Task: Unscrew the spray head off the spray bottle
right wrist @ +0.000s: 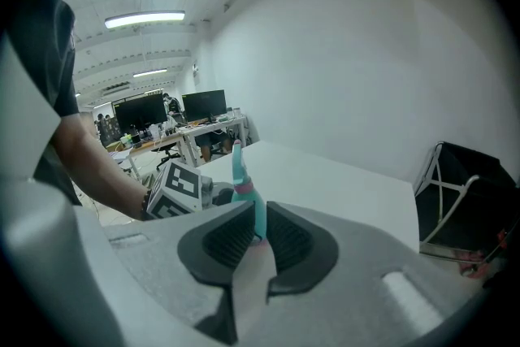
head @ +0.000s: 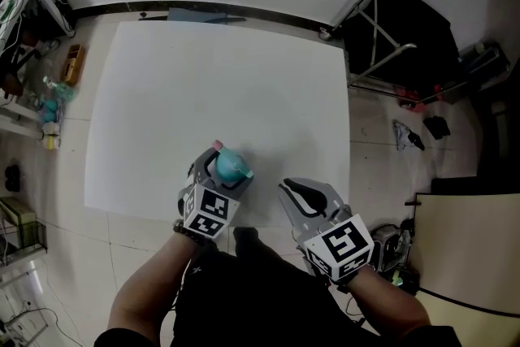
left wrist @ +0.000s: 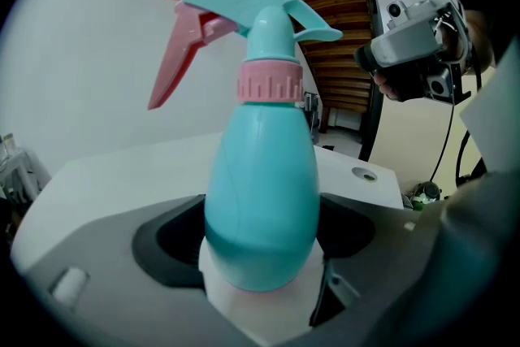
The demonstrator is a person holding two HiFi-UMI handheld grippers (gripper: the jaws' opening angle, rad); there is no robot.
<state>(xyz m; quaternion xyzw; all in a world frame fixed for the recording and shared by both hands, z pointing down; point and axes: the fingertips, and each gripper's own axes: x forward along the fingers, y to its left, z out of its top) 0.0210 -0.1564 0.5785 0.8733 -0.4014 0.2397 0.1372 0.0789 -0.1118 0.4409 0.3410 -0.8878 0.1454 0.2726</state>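
Note:
A teal spray bottle stands upright near the front edge of the white table. In the left gripper view its body carries a pink collar and a teal spray head with a pink trigger pointing left. My left gripper is closed around the lower body, a dark pad against each side. To its right, my right gripper is shut with nothing in it, a little apart from the bottle. The right gripper view shows the bottle beyond its jaws, next to the left gripper's marker cube.
A black folding stand stands off the table's right side, with small items on the floor below it. Shelves and clutter line the left side. A beige board lies at the lower right.

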